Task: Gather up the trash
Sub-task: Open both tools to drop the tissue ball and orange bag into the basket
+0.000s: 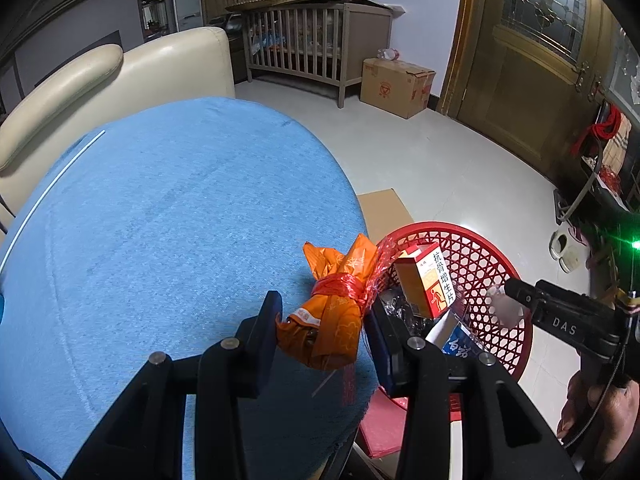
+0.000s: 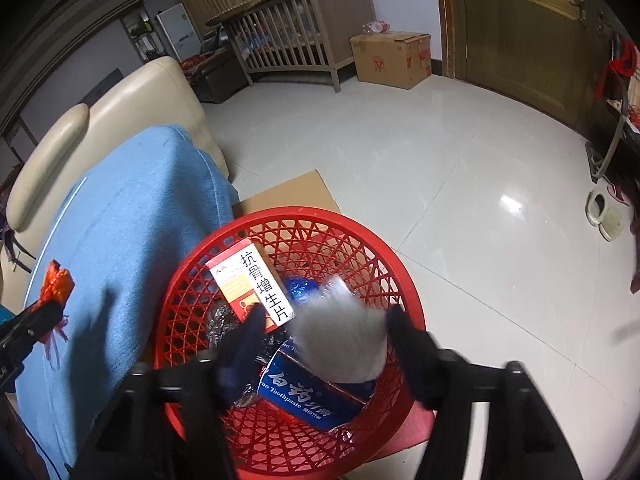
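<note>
My left gripper point(image 1: 326, 322) is shut on an orange wrapper bundle point(image 1: 334, 308) tied with red string, held just above the edge of the blue-covered table point(image 1: 168, 216). Beside the table stands a red mesh basket point(image 2: 360, 240), also in the left wrist view point(image 1: 480, 256). It holds an orange-and-white medicine box point(image 2: 252, 284), a blue toothpaste box point(image 2: 308, 392) and crumpled foil. My right gripper point(image 2: 324, 320) hangs over the basket with its jaws apart. A blurred grey-white piece point(image 2: 344, 340) sits between them, seemingly in motion; contact with the fingers cannot be told.
A cream sofa point(image 1: 120, 76) stands behind the table. Flat cardboard point(image 2: 288, 196) lies on the tiled floor by the basket. A wooden crib point(image 1: 304, 44), a cardboard box point(image 1: 396, 84) and a wooden door point(image 1: 532, 60) are farther back. Slippers point(image 2: 604, 216) lie at right.
</note>
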`<state>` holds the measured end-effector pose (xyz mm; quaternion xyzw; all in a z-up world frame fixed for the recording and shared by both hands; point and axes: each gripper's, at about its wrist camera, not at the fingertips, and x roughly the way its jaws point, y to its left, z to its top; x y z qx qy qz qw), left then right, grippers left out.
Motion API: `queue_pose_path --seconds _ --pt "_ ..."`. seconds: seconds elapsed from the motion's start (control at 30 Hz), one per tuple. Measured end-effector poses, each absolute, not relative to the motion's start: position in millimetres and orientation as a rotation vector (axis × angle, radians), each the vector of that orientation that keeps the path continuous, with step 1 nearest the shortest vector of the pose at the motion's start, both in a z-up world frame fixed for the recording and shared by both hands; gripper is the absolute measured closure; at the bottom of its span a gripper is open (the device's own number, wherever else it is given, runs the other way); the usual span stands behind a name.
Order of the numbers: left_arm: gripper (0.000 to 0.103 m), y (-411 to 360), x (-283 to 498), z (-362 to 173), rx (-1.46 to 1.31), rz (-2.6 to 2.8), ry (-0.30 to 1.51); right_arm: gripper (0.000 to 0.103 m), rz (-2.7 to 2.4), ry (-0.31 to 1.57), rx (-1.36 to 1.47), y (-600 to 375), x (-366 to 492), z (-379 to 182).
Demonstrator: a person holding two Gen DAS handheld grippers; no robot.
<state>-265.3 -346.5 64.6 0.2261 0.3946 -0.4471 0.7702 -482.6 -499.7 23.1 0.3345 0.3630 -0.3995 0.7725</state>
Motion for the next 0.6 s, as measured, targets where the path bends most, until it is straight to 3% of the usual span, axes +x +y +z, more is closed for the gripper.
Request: queue_pose_path --seconds 0.6 --pt "0.06 -385 -305 52 0.58 -1.073 0.882 0.033 -0.928 0.604 0.734 -504 -529 68"
